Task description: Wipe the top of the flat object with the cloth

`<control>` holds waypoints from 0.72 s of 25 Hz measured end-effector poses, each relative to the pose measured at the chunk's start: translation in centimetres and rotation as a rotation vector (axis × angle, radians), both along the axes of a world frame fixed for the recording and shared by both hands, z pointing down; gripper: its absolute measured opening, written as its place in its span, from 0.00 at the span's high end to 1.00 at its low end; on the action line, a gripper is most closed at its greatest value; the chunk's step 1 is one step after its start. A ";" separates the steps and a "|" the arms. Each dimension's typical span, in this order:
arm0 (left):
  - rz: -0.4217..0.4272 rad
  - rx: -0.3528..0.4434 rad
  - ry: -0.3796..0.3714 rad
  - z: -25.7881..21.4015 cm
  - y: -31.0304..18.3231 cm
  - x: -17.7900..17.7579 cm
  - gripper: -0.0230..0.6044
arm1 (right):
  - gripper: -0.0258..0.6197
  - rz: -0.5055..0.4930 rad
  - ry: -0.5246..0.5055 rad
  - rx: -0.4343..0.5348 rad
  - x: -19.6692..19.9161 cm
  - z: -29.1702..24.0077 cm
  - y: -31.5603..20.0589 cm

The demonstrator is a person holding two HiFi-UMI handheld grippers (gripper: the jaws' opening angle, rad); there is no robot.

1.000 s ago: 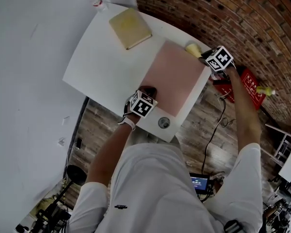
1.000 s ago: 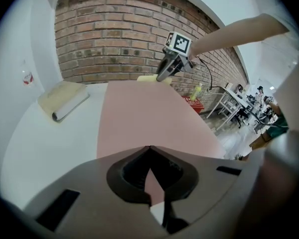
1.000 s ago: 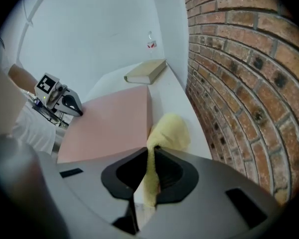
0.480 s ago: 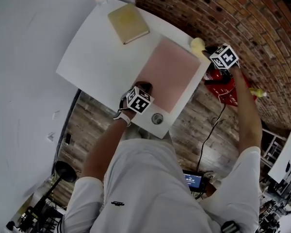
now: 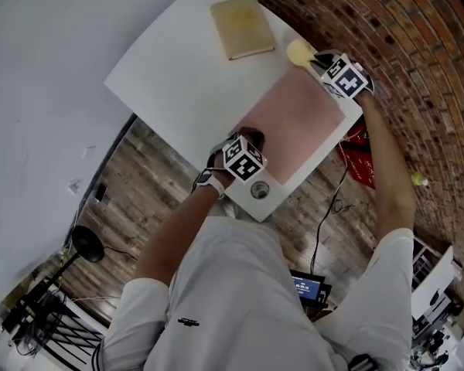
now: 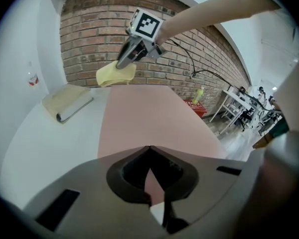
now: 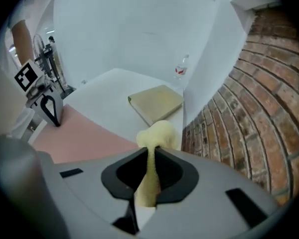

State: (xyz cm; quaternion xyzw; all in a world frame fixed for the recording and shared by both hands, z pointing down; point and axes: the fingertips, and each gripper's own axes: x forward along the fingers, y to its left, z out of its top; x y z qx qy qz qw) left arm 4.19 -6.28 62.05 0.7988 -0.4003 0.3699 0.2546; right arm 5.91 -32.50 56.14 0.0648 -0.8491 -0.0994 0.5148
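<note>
My right gripper (image 7: 152,151) is clenched on the crumpled yellow cloth (image 7: 157,133), which hangs at the 12 o'clock corner of the flat pink mat (image 5: 298,130); I cannot tell if it touches yet. My left gripper (image 6: 149,149) is closed and empty, its tips resting at the mat's 6 o'clock edge, I judge to steady it. The wipe looks about to begin: next I must press the cloth down and drag it toward 6 o'clock. The clear bottle (image 7: 181,66) has a red label, unreadable.
</note>
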 end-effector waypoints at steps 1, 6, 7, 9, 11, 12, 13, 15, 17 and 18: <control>0.003 0.003 -0.001 0.0 0.0 0.0 0.93 | 0.89 -0.019 0.014 0.007 -0.9 0.3 -0.1; -0.001 0.017 0.001 -0.1 -0.1 0.0 0.93 | 0.89 -0.291 0.183 0.050 -4.4 2.5 0.4; -0.002 0.020 0.002 -0.2 -0.2 0.0 0.93 | 0.89 -0.364 0.237 0.062 -4.7 2.9 0.7; -0.004 0.022 0.003 -0.2 -0.3 -0.1 0.93 | 0.89 -0.488 0.333 0.074 -5.1 3.6 1.5; -0.008 0.020 0.004 -0.2 -0.1 -0.2 0.93 | 0.89 -0.571 0.394 0.065 -5.5 4.3 2.5; -0.009 0.019 0.006 -0.2 0.0 -0.2 0.93 | 0.89 -0.599 0.412 0.054 -5.6 4.6 3.1; -0.009 0.018 0.007 -0.1 0.0 -0.1 0.93 | 0.89 -0.621 0.427 0.042 -5.6 4.9 3.6; -0.009 0.016 0.008 -0.1 0.1 -0.1 0.93 | 0.89 -0.659 0.455 0.015 -5.5 5.5 4.7; -0.010 0.013 0.008 -0.1 0.1 -0.1 0.94 | 0.89 -0.685 0.469 -0.018 -5.3 6.0 5.9; -0.011 0.013 0.008 -0.1 0.1 -0.1 0.93 | 0.89 -0.692 0.470 -0.033 -5.3 6.2 6.4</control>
